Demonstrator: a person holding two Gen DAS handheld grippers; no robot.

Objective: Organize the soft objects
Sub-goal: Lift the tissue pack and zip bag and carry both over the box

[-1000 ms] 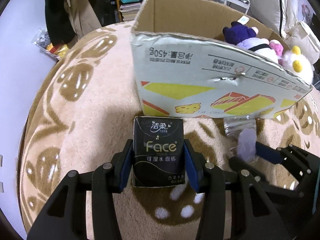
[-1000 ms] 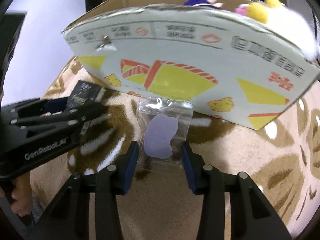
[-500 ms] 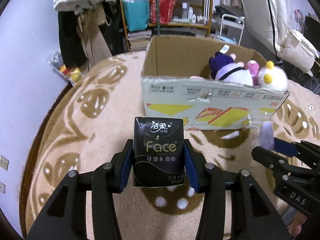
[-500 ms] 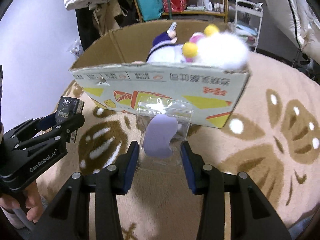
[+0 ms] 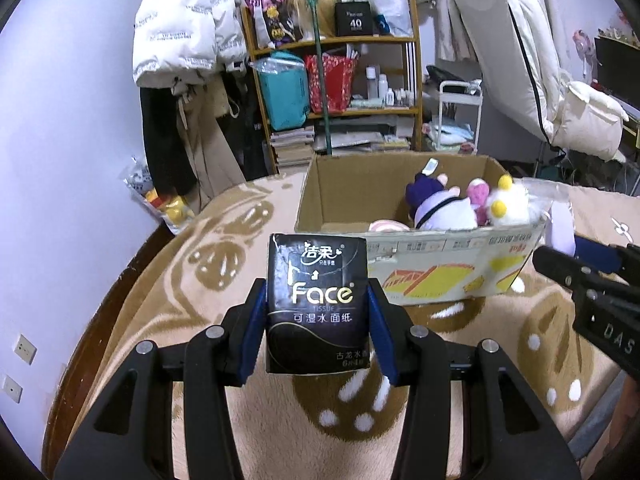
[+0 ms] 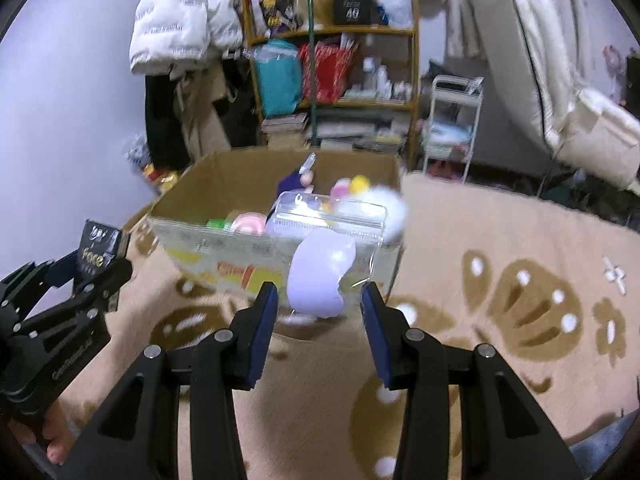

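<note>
My left gripper [image 5: 318, 312] is shut on a black tissue pack [image 5: 317, 304] marked "Face", held upright above the rug. My right gripper [image 6: 318, 304] is shut on a clear zip bag [image 6: 328, 248] with a lilac soft piece [image 6: 320, 276] inside. Both are raised in front of an open cardboard box [image 5: 436, 268] that holds several plush toys [image 5: 464, 208]. In the left wrist view the right gripper [image 5: 576, 254] shows at the right edge with the bag [image 5: 560, 224]. The right wrist view, which is blurred, shows the left gripper [image 6: 94, 264] and its pack [image 6: 98, 248] at the left.
A beige rug with brown patterns [image 5: 200, 280] covers the floor. Behind the box [image 6: 280, 184] stand a wooden shelf [image 5: 336, 80] full of bags and books, hanging jackets [image 5: 180, 32], a white trolley [image 5: 460, 116] and a white padded chair [image 5: 540, 60].
Both grippers have risen and tilted up with their loads. The box, once close and seen from its side, now lies lower and farther, with its inside and the room behind in view.
</note>
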